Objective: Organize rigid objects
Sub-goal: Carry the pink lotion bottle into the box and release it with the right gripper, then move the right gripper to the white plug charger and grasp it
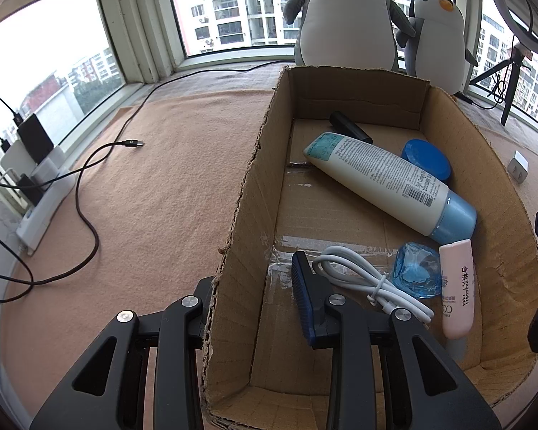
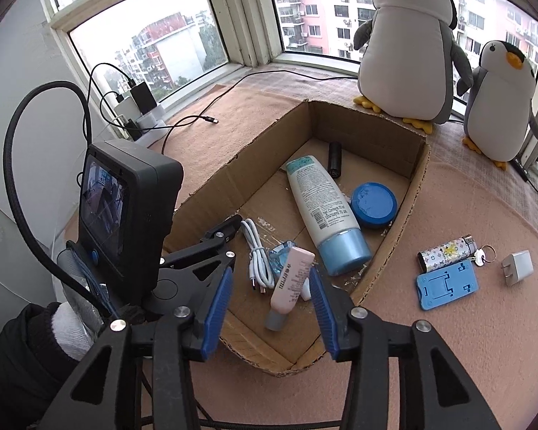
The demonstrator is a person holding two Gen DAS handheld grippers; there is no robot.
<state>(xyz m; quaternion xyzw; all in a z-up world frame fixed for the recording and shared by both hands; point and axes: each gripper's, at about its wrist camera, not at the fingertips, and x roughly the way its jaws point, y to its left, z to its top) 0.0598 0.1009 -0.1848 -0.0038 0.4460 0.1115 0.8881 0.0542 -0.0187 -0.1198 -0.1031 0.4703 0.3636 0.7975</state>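
Note:
An open cardboard box holds a white lotion tube, a blue jar, a black cylinder, a coiled white cable, a clear blue piece and a pink tube. My left gripper is shut on the box's left wall, one finger on each side. My right gripper hovers open over the box's near end, with the pink tube lying free between its blue pads. A lighter, a blue stand, a key and a white plug lie on the blanket right of the box.
Two plush penguins stand behind the box by the window. A loose black cable snakes over the tan blanket at left. Chargers and a power strip sit at the left window ledge.

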